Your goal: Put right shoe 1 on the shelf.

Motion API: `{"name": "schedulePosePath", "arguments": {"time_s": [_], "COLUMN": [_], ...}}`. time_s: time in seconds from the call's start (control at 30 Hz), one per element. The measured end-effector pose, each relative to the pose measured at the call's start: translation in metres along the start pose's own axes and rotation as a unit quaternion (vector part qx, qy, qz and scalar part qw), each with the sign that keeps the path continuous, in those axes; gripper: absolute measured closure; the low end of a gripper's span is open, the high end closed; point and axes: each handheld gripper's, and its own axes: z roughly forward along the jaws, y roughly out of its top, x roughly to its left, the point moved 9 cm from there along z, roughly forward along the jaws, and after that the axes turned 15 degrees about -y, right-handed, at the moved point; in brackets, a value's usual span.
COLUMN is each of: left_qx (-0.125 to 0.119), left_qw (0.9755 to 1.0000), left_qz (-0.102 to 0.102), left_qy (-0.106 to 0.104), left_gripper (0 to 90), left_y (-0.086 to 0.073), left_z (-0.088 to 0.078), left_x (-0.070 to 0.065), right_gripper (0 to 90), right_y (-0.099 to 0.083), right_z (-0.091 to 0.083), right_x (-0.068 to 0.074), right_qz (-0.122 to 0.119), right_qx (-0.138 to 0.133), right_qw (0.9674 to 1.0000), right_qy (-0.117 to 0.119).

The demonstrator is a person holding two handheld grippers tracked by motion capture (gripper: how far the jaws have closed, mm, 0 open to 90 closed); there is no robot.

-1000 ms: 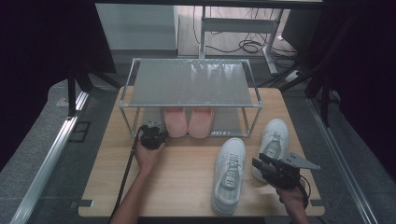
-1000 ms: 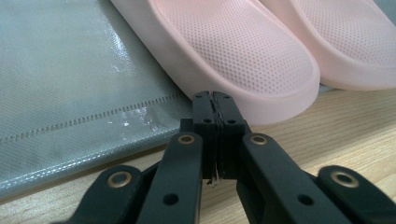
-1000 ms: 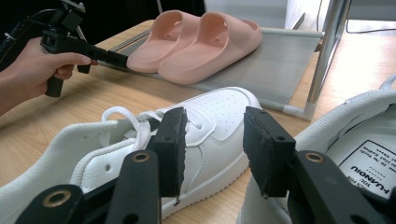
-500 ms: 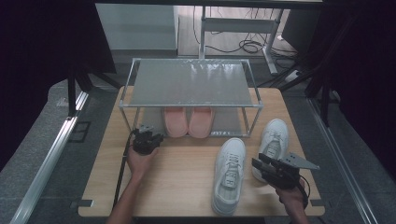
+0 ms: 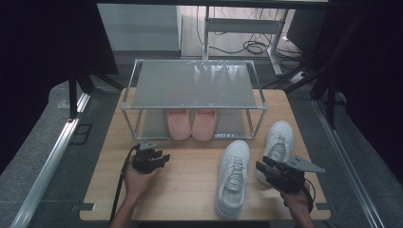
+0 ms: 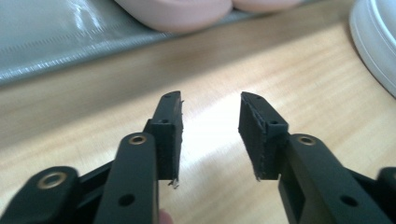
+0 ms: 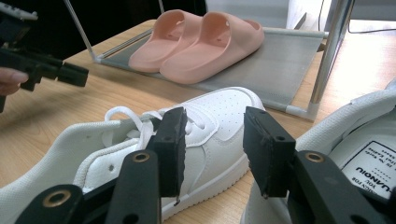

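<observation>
While my left gripper [image 5: 157, 159] is spreading its fingers [image 6: 170, 121] over bare table [image 5: 190, 185], empty, my right gripper [image 5: 266, 170] is hovering released between the two white sneakers [image 5: 234, 178], near right.

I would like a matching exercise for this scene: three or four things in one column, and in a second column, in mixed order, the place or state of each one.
Things:
1. pink slippers
2. white sneakers
3. left gripper
4. rack top shelf

Places or states:
A. lying on the wooden table, in front of the rack and to its right
B. bare, nothing on it
C. side by side on the rack's bottom shelf
D. jaws apart, nothing between them, over bare wood

Pairs: 1-C, 2-A, 3-D, 4-B
</observation>
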Motion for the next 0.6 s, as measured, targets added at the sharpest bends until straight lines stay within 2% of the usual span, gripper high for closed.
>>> {"name": "schedulePosePath", "arguments": {"time_s": [0.07, 0.33, 0.6], "left_qx": [0.005, 0.017, 0.005], "left_qw": [1.0000, 0.9998, 1.0000], "left_qz": [0.004, 0.000, -0.002], "left_qy": [-0.003, -0.005, -0.002], "left_gripper": [58.1, 55.5, 54.0], "left_y": [-0.005, -0.022, -0.031], "left_z": [-0.002, -0.013, -0.027], "left_x": [-0.003, -0.011, -0.012], "right_gripper": [58.6, 58.6, 58.5], "right_y": [0.000, 0.000, -0.003], "right_z": [0.000, 0.000, 0.003], "right_x": [-0.001, 0.000, 0.004], "right_qz": [0.000, 0.002, -0.001], "right_qx": [-0.001, 0.001, 0.004], "right_qw": [1.0000, 1.0000, 1.0000], "right_qy": [0.000, 0.000, 0.000]}}
